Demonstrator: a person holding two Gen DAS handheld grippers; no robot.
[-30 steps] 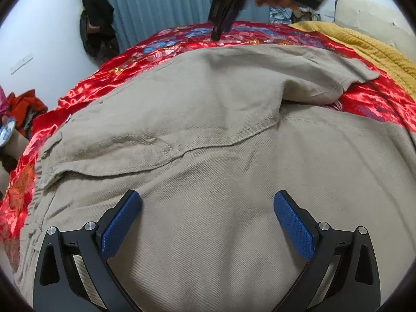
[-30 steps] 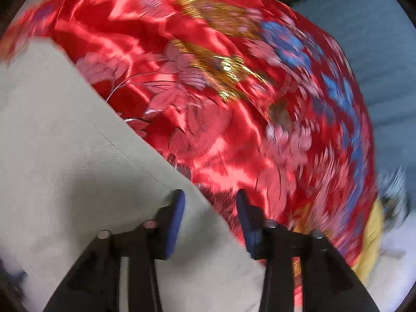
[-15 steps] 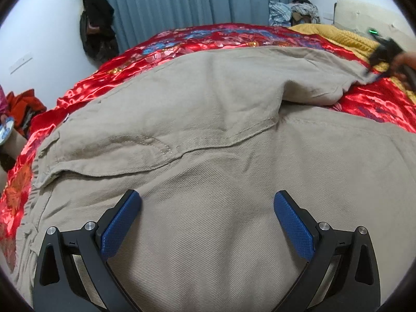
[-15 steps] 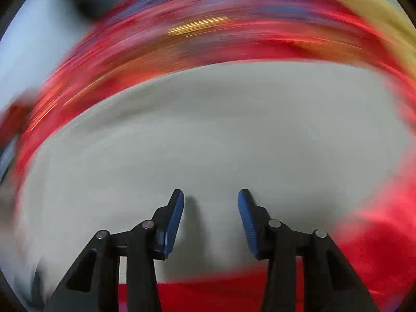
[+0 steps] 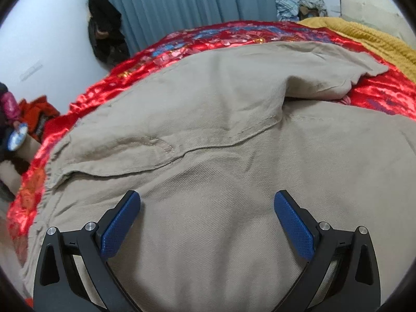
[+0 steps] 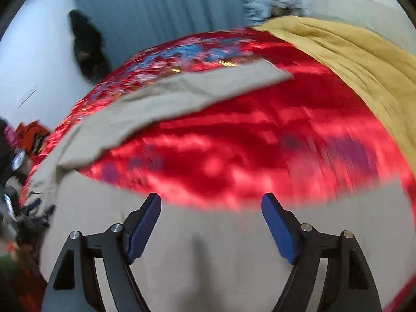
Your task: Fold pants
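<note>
Beige pants (image 5: 221,135) lie spread on a red satin bedspread (image 5: 228,36). One leg runs to the far right and ends in a hem (image 5: 364,70). My left gripper (image 5: 208,208) is open and empty, low over the seat of the pants. In the right wrist view the pants (image 6: 182,93) show as one leg stretching away and a near part under the fingers. My right gripper (image 6: 210,208) is open and empty above the near beige cloth, at its edge with the red bedspread (image 6: 260,140).
A mustard yellow blanket (image 6: 351,59) covers the right side of the bed and shows in the left wrist view (image 5: 364,33). Blue curtains (image 5: 197,5) and dark hanging clothes (image 5: 106,33) stand behind. Clutter (image 5: 23,127) lies on the floor at the left.
My right gripper swung from the far side of the bed back to the near pants and opened wider. The left gripper stayed still and open.
</note>
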